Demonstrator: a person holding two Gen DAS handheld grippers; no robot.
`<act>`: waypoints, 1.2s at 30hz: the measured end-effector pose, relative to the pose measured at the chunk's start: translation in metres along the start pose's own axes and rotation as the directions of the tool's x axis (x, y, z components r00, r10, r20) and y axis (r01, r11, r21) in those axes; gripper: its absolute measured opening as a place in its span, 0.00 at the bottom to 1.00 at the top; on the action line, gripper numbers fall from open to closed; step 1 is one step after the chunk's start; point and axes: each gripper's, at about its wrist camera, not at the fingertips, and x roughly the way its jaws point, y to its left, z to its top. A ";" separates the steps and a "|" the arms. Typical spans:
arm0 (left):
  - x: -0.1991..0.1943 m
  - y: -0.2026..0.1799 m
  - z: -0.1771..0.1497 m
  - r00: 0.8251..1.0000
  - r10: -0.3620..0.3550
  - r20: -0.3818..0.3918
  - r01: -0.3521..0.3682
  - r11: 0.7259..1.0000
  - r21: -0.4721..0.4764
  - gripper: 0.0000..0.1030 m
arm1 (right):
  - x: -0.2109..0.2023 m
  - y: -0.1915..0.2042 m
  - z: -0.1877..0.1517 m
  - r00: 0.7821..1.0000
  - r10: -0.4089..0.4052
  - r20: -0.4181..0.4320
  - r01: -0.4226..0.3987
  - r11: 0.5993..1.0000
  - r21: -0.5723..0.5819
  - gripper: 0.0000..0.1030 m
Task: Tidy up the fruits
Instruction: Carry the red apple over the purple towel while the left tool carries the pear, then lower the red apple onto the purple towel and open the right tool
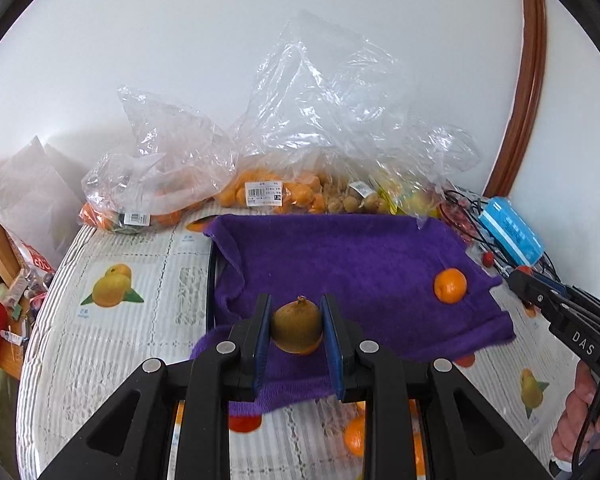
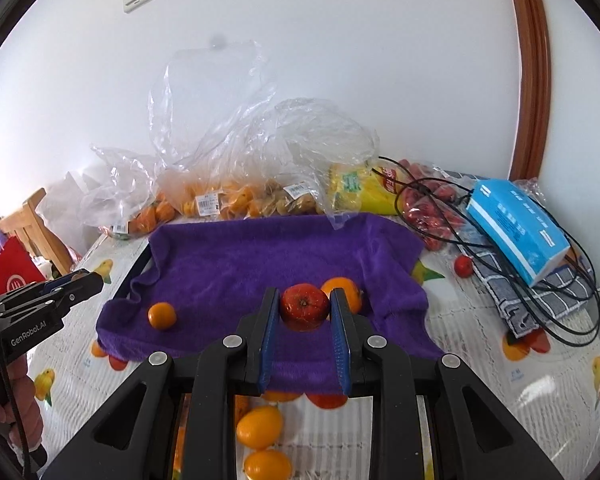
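My left gripper [image 1: 297, 330] clamps a brownish-green kiwi-like fruit [image 1: 296, 326] above the near edge of the purple towel [image 1: 340, 256]. My right gripper [image 2: 305, 314] clamps a red fruit [image 2: 304, 306] over the towel's near right part. One small orange [image 2: 162, 315] lies on the towel at near left, another orange [image 2: 346, 286] just behind the red fruit. Bagged fruit [image 1: 268, 192] sits along the far wall.

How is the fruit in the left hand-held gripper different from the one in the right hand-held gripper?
The left hand-held gripper holds a brownish-green fruit, dull and egg-shaped with a pointed nub on top. The right hand-held gripper holds a red fruit, shiny and rounder, with a dimpled end facing the camera. Both are clamped between blue pads above the purple towel.
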 end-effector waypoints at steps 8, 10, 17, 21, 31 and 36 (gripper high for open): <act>0.023 0.004 0.021 1.000 0.017 0.019 -0.017 1.000 -0.012 0.23 | 0.024 0.003 0.024 1.000 0.020 0.016 -0.020 1.000 -0.005 0.25; 0.027 0.006 0.023 0.999 0.024 0.031 -0.024 1.000 -0.014 0.23 | 0.026 0.004 0.030 0.999 0.026 0.031 -0.026 1.000 -0.009 0.25; 0.051 0.022 0.014 0.999 0.038 0.004 -0.038 0.997 -0.060 0.23 | 0.049 0.004 0.023 0.999 0.032 0.019 -0.032 0.999 -0.021 0.25; 0.058 0.028 0.008 0.999 0.049 -0.017 -0.051 0.996 -0.077 0.23 | 0.062 0.002 0.014 1.000 0.023 -0.015 -0.024 0.999 -0.026 0.25; 0.067 0.030 0.001 0.998 0.055 -0.039 -0.058 0.994 -0.091 0.23 | 0.072 -0.008 0.007 0.999 0.010 -0.040 -0.011 1.000 -0.009 0.25; 0.069 0.028 0.000 0.998 0.053 -0.044 -0.057 0.994 -0.088 0.23 | 0.076 -0.007 0.003 0.998 0.008 -0.055 -0.009 1.000 -0.020 0.25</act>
